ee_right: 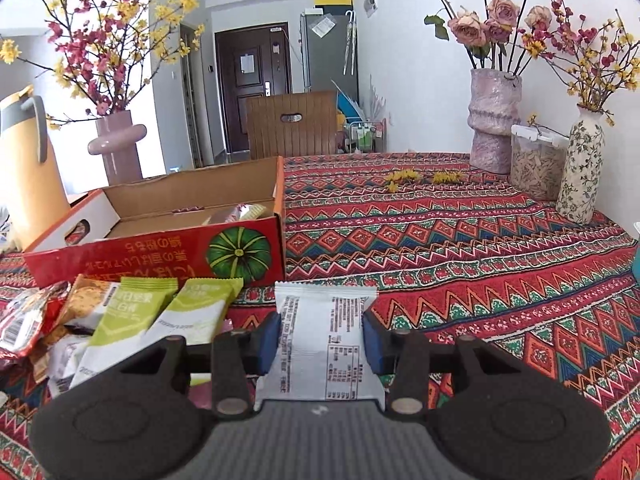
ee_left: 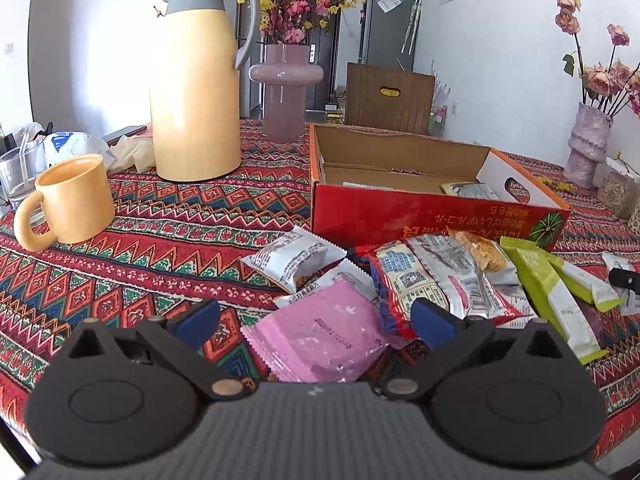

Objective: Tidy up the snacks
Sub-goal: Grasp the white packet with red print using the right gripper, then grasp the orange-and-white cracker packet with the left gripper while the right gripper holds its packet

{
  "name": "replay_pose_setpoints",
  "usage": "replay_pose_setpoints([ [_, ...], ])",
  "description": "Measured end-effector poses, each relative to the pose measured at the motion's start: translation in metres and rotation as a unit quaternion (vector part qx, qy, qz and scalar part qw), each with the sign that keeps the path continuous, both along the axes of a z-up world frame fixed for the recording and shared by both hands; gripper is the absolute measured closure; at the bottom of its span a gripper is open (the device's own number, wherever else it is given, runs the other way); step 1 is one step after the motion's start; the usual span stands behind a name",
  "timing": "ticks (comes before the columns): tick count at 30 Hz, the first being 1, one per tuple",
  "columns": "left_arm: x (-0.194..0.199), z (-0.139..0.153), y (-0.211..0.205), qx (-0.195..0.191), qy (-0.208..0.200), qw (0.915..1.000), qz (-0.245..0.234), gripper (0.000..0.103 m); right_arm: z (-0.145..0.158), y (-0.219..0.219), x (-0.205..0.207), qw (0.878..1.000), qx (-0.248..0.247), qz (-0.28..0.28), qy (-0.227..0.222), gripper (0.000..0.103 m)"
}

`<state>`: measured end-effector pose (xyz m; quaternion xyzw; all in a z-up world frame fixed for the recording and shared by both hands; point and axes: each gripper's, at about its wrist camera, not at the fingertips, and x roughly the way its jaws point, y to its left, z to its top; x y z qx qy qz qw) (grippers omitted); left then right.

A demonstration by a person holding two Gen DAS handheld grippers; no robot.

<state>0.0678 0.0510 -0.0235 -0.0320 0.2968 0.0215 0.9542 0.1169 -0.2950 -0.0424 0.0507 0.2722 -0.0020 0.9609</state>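
A pile of snack packets lies on the patterned tablecloth in front of a red cardboard box (ee_left: pixel 420 212) that holds a few packets. My left gripper (ee_left: pixel 316 322) is open over a pink packet (ee_left: pixel 320 340) lying between its blue pads without touching them. Behind it sit a white packet (ee_left: pixel 292 260), a red-edged packet (ee_left: pixel 404 284) and green packets (ee_left: pixel 544 280). My right gripper (ee_right: pixel 322 338) is shut on a white packet with black print (ee_right: pixel 324 340), both blue pads pressing its sides. The green packets (ee_right: pixel 168 312) and the box (ee_right: pixel 160 244) are to its left.
A yellow mug (ee_left: pixel 68 200), yellow thermos jug (ee_left: pixel 196 80) and pink vase (ee_left: pixel 284 88) stand at the left back. At the right are a textured vase (ee_right: pixel 494 120), a seed container (ee_right: pixel 536 160) and a floral vase (ee_right: pixel 580 168). A wooden chair back (ee_right: pixel 292 124) stands beyond the table.
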Motion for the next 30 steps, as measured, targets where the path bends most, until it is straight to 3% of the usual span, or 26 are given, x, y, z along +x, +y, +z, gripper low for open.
replay_pose_setpoints([
  [14, -0.027, -0.005, -0.007, 0.010, 0.022, 0.9994, -0.023, 0.000, 0.002, 0.000, -0.032, 1.000, 0.022, 0.005, -0.011, 0.061],
  [25, -0.018, -0.028, -0.020, 0.039, 0.062, 0.9969, -0.030, 0.000, -0.001, 0.003, -0.048, 0.999, 0.031, 0.014, -0.011, 0.060],
  [27, -0.018, -0.030, -0.019, 0.038, 0.063, 0.9969, -0.028, 0.001, -0.002, 0.002, -0.050, 0.999, 0.032, 0.014, -0.010, 0.060],
  [30, -0.018, -0.031, -0.016, 0.031, 0.066, 0.9969, -0.028, 0.011, -0.003, 0.002, -0.051, 0.999, 0.034, 0.014, -0.008, 0.060],
])
